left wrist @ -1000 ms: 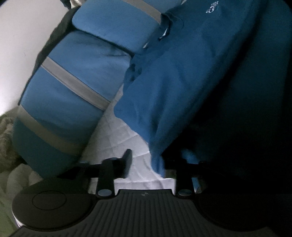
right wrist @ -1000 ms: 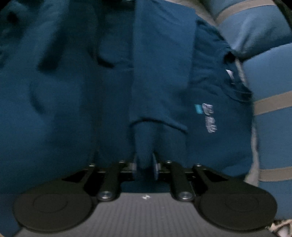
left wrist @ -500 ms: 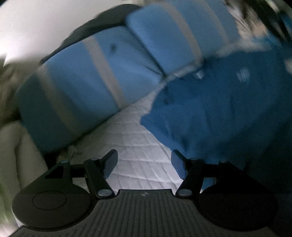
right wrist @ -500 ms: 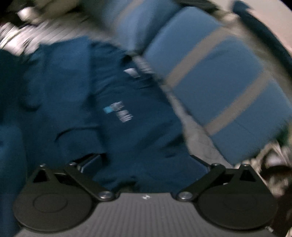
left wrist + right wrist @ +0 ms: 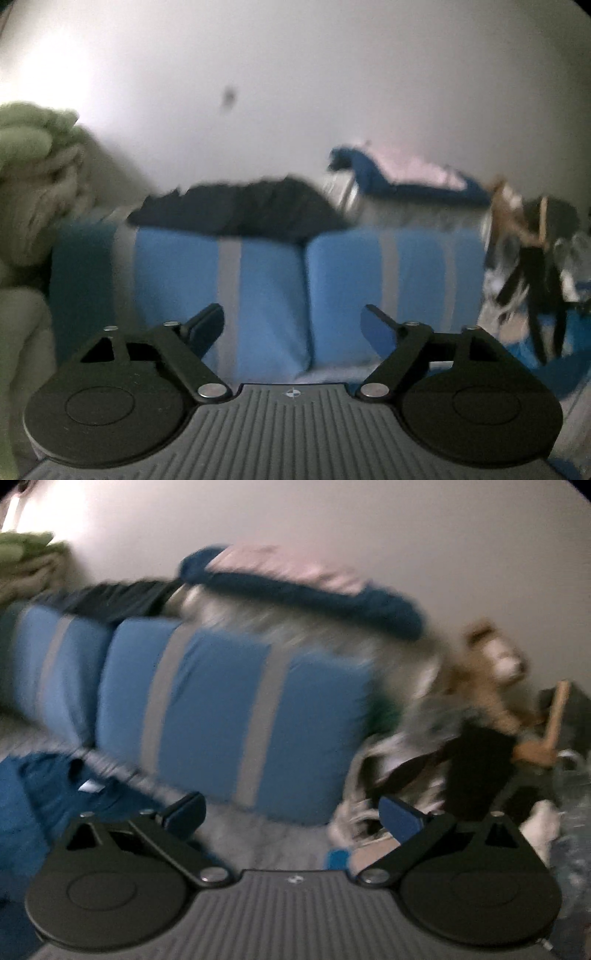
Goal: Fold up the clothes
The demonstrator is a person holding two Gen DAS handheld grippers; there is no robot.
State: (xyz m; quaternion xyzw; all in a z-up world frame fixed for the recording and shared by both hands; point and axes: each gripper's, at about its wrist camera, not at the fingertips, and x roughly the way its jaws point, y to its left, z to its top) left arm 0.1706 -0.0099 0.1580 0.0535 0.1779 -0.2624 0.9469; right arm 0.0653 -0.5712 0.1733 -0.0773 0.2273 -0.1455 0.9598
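The dark blue shirt (image 5: 55, 794) lies on the white quilted bed at the lower left of the right wrist view, its neck label showing. My right gripper (image 5: 291, 814) is open and empty, raised and pointing at the blue striped pillows (image 5: 229, 716). My left gripper (image 5: 293, 325) is also open and empty, lifted and facing the same pillows (image 5: 266, 288). A blue edge of cloth (image 5: 546, 365) shows at the lower right of the left wrist view. Both views are blurred by motion.
A dark garment (image 5: 240, 214) and a blue and pink pile (image 5: 295, 583) lie on top of the pillows against the white wall. A green blanket (image 5: 33, 177) is heaped at the left. A jumble of clothes and a brown plush toy (image 5: 487, 679) sits at the right.
Both grippers let go of the blue shirt and opened. They then lifted and tilted up, so the views swung from the shirt to the pillows and wall.
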